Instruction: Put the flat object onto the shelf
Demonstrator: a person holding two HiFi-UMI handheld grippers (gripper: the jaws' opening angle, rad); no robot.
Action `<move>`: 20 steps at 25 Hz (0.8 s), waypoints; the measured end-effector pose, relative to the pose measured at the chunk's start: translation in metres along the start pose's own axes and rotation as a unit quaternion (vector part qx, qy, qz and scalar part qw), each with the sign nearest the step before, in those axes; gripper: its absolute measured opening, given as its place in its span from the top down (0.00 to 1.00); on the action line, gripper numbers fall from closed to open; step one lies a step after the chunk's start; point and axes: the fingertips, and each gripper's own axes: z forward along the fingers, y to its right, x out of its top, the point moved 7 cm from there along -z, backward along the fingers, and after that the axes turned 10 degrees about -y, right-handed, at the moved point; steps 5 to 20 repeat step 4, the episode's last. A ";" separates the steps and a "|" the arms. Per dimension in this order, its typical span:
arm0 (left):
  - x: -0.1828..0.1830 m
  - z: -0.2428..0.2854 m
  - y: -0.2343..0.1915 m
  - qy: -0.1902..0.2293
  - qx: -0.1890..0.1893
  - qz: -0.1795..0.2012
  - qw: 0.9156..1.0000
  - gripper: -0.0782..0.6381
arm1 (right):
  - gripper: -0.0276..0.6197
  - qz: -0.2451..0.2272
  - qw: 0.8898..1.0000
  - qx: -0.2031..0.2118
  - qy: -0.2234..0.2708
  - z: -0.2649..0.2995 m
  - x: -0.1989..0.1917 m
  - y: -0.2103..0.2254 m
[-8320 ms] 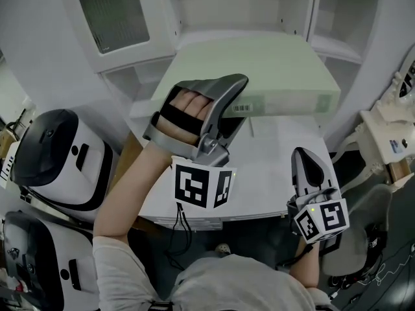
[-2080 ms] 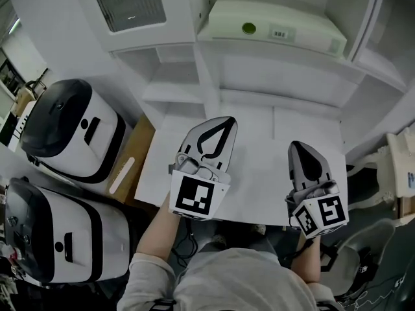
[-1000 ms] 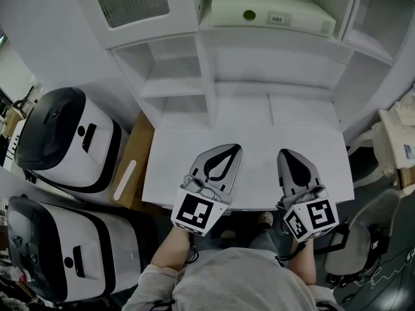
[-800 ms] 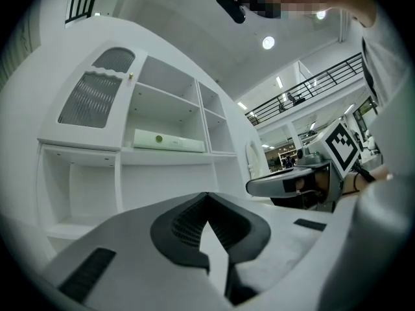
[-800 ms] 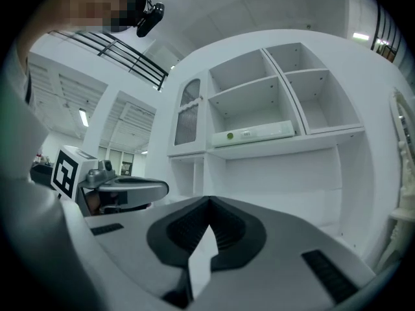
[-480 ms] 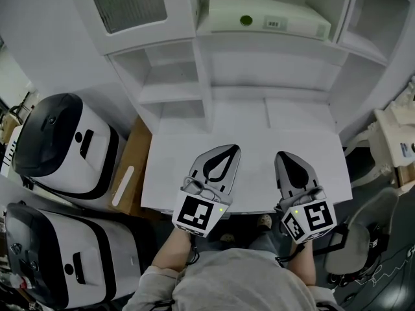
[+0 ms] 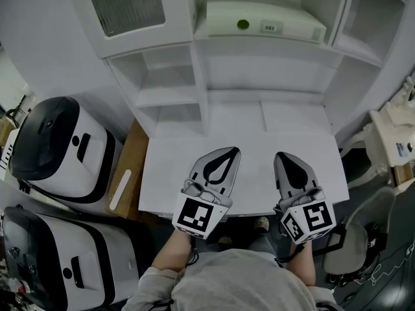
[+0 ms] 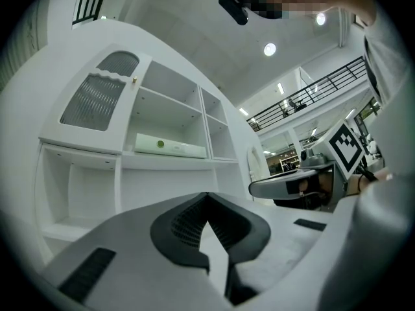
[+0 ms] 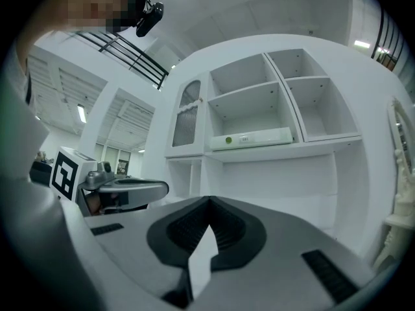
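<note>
Pale green flat box (image 7: 262, 22) is laid on the shelf (image 7: 272, 41) above the desk (image 7: 259, 128). Left hand-held gripper (image 7: 224, 157) and right hand-held gripper (image 7: 286, 161) are held over the desk's front, both closed, empty.

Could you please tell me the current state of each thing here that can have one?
flat box: lying flat on the upper shelf, not held.
left hand-held gripper: shut, empty, over the desk.
right hand-held gripper: shut, empty, over the desk.
cabinet door: closed.
</note>
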 end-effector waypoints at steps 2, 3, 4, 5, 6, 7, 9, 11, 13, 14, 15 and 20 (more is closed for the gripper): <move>0.000 -0.001 0.000 0.000 -0.002 0.000 1.000 0.87 | 0.94 -0.001 1.000 0.000 -0.001 0.000 0.000 -0.001; 0.000 -0.002 0.000 0.000 -0.002 -0.001 1.000 0.87 | 0.94 -0.001 1.000 -0.001 -0.001 -0.001 0.000 -0.002; 0.000 -0.003 0.001 0.000 -0.003 -0.001 1.000 0.87 | 0.94 -0.001 1.000 -0.001 -0.002 -0.001 0.001 -0.003; 0.000 -0.003 0.001 0.000 -0.003 -0.001 1.000 0.87 | 0.94 -0.001 1.000 -0.001 -0.002 -0.001 0.001 -0.003; 0.000 -0.003 0.001 0.000 -0.003 -0.001 1.000 0.87 | 0.94 -0.001 1.000 -0.001 -0.002 -0.001 0.001 -0.003; 0.000 -0.003 0.001 0.000 -0.003 -0.001 1.000 0.87 | 0.94 -0.001 1.000 -0.001 -0.002 -0.001 0.001 -0.003; 0.000 -0.003 0.001 0.000 -0.003 -0.001 1.000 0.87 | 0.94 -0.001 1.000 -0.001 -0.002 -0.001 0.001 -0.003; 0.000 -0.003 0.001 0.000 -0.003 -0.001 1.000 0.87 | 0.94 -0.001 1.000 -0.001 -0.002 -0.001 0.001 -0.003; 0.000 -0.003 0.001 0.000 -0.003 -0.001 1.000 0.87 | 0.94 -0.001 1.000 -0.001 -0.002 -0.001 0.001 -0.003; 0.000 -0.003 0.001 0.000 -0.003 -0.001 1.000 0.87 | 0.94 -0.001 1.000 -0.001 -0.002 -0.001 0.001 -0.003; 0.000 -0.003 0.001 0.000 -0.003 -0.001 1.000 0.87 | 0.94 -0.001 1.000 -0.001 -0.002 -0.001 0.001 -0.003; 0.000 -0.003 0.001 0.000 -0.003 -0.001 1.000 0.87 | 0.94 -0.001 1.000 -0.001 -0.002 -0.001 0.001 -0.003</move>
